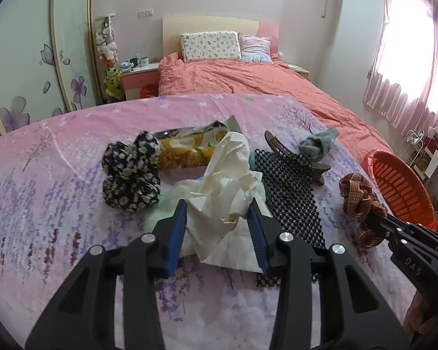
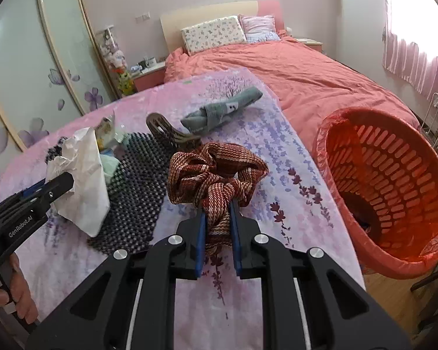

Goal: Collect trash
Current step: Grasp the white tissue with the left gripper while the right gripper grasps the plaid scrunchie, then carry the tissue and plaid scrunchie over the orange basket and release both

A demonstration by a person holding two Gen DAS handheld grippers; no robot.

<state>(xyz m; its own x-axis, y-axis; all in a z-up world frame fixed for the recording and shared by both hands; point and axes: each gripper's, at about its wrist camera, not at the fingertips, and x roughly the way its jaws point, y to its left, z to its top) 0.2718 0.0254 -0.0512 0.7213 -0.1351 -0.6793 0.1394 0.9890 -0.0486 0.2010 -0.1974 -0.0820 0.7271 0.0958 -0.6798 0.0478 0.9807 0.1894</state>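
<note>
While my right gripper (image 2: 217,218) clamps the scrunchie (image 2: 216,172) beside the basket (image 2: 394,250), my left gripper (image 1: 219,215) brackets the tissue (image 1: 227,186) — pads touching it. Whether it grips — I cannot tell.

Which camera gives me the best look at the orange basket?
The right wrist view. It shows the orange basket nearly whole, tipped so its slotted inside and plastic liner face the camera, beside the bed's edge. The left wrist view catches only part of it at the far right, behind the right gripper.
</note>
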